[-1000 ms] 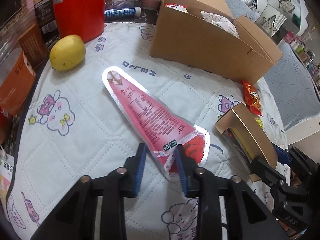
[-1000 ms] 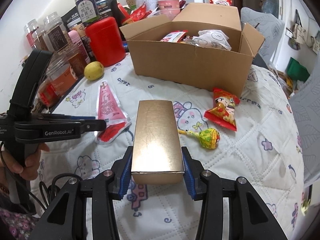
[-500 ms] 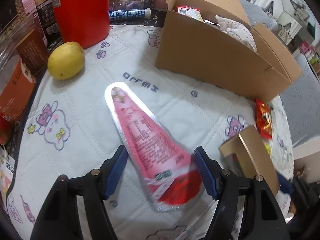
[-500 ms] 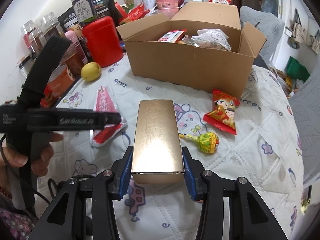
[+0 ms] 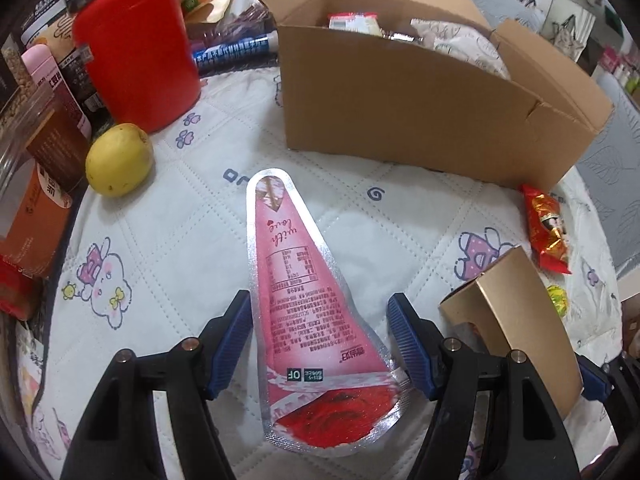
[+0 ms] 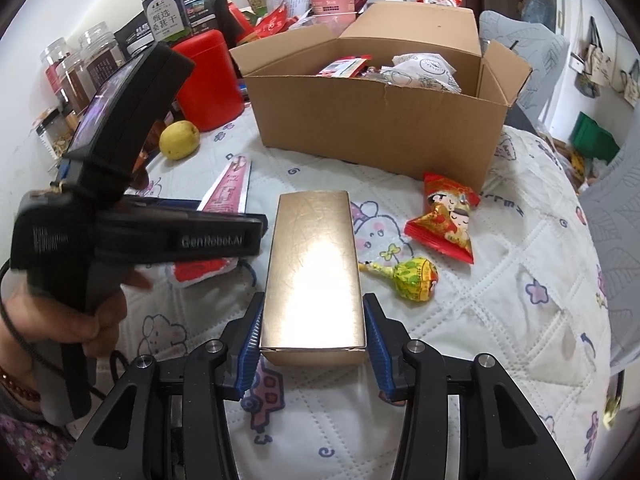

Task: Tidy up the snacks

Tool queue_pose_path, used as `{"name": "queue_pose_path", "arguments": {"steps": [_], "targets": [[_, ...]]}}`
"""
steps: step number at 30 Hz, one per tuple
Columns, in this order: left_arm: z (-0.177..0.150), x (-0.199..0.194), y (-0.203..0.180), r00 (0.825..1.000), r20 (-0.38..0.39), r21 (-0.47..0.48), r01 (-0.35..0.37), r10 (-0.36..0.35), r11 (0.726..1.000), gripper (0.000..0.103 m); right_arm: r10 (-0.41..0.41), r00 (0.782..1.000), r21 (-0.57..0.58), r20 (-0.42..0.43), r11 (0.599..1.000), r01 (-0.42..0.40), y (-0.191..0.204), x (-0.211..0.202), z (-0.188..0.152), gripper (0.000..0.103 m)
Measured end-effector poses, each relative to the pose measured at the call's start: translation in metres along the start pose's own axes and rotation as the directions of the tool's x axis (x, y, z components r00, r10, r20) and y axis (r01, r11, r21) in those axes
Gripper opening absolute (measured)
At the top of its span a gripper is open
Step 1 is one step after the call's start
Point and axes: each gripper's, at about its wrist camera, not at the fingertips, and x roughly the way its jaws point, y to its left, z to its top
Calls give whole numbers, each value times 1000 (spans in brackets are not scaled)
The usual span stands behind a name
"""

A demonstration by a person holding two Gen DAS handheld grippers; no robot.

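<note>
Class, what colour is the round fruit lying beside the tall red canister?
The round fruit is yellow, beside the red canister; clearest in the left wrist view.

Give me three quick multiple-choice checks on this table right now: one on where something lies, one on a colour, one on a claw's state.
1. Where does the yellow fruit lie?
A. inside the cardboard box
B. on the quilt beside the red canister
C. on top of the gold box

2. What colour is the lollipop wrapper?
A. blue
B. mostly yellow-green
C. black

3. What is the right claw doing?
A. gripping the gold box
B. hanging open over nothing
C. gripping the pink pouch

Answers:
1 B, it sits on the quilt next to the red canister.
2 B, the wrapper shows yellow-green.
3 A, its pads press both sides of the gold box.
</note>
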Motion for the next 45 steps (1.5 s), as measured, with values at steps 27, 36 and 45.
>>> {"name": "queue_pose_path", "arguments": {"steps": [27, 36, 45], "targets": [[-36, -45, 14, 983, 41, 53, 175, -177, 983, 37, 14, 999, 53, 36, 998, -16, -7, 19, 13, 44], [-36, -66, 15, 975, 88, 70, 198, -204, 978, 37, 42, 997, 66, 68, 997, -47, 1, 1, 9, 44], [-35, -103, 9, 955, 175, 114, 222, -240, 968, 37, 36, 989, 49, 143, 998, -43, 12, -32, 10, 44]]}}
